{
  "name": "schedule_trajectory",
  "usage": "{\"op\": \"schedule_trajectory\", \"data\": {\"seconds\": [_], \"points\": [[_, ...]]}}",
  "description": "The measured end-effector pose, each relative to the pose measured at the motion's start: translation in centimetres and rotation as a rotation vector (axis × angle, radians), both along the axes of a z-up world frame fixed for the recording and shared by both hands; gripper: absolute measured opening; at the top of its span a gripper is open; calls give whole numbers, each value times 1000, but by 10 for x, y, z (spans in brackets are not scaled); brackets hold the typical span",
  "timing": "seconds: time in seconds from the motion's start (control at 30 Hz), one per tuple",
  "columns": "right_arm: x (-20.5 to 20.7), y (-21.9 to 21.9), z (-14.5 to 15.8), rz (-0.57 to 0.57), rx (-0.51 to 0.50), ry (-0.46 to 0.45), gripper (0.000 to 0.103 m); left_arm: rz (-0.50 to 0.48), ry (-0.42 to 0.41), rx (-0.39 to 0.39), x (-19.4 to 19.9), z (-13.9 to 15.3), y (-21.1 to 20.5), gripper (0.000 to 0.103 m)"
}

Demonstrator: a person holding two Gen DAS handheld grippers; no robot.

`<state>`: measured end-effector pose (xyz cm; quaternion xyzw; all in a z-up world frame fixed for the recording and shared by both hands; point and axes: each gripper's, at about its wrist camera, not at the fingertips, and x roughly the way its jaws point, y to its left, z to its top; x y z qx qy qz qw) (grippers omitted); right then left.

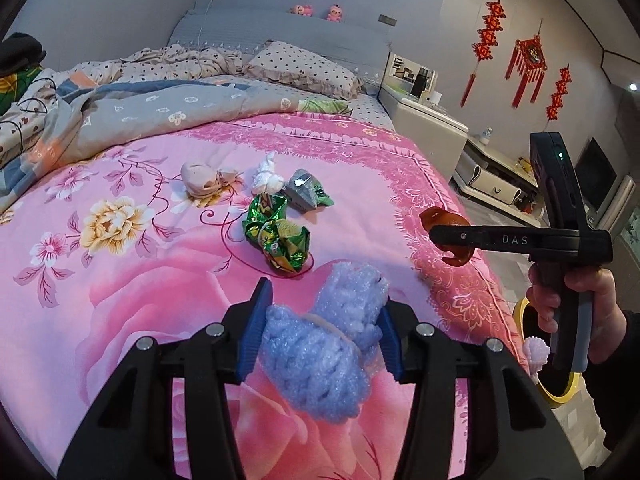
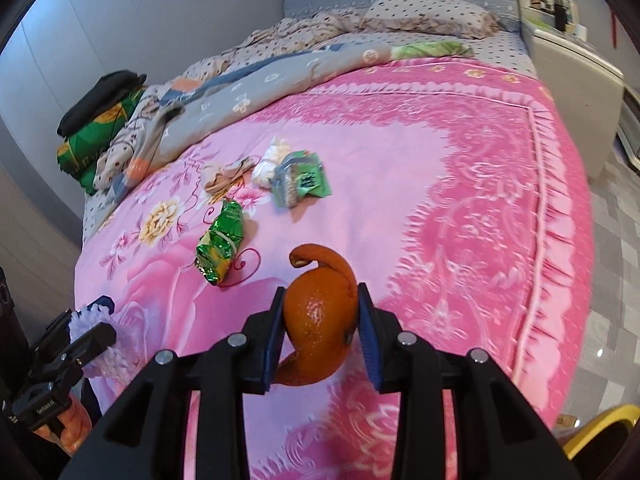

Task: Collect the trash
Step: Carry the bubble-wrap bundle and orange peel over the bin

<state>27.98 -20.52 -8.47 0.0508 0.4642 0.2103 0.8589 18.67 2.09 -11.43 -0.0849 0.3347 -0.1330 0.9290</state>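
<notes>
Both grippers are carrying trash off the pink bedspread (image 1: 120, 320). The left gripper (image 1: 320, 332) is pinching a wad of pale purple foam (image 1: 320, 360) between its blue pads (image 1: 252, 340), squeezed at the wad's waist where a band is cinching it, so the foam is bulging out above and below the jaws. The right gripper (image 2: 320, 332) is clamping a curl of orange peel (image 2: 320, 320) side to side, one tail of the peel poking up past the fingertips and another hanging below.

I think both loads are being held clear of the bed so they can be swung over to the yellow bin (image 1: 560, 396), which is sitting on the floor just off the bed's edge, below the right hand (image 1: 576, 304).

More trash is waiting well ahead of both grippers, mid-bed: a green wrapper (image 1: 276, 236), a grey-green packet (image 1: 308, 192), a white tissue (image 1: 266, 178) and a beige wad (image 1: 200, 178), clustered close together.
</notes>
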Motion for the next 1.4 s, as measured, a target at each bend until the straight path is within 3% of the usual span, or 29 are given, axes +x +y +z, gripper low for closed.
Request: {"op": "schedule_trajectory", "data": {"seconds": [0.73, 1.4], "points": [[-117, -136, 66, -240, 47, -147, 32, -170, -152, 39, -61, 93, -120, 47], [-190, -234, 97, -454, 11, -261, 32, -366, -210, 20, -74, 133, -231, 47]]}}
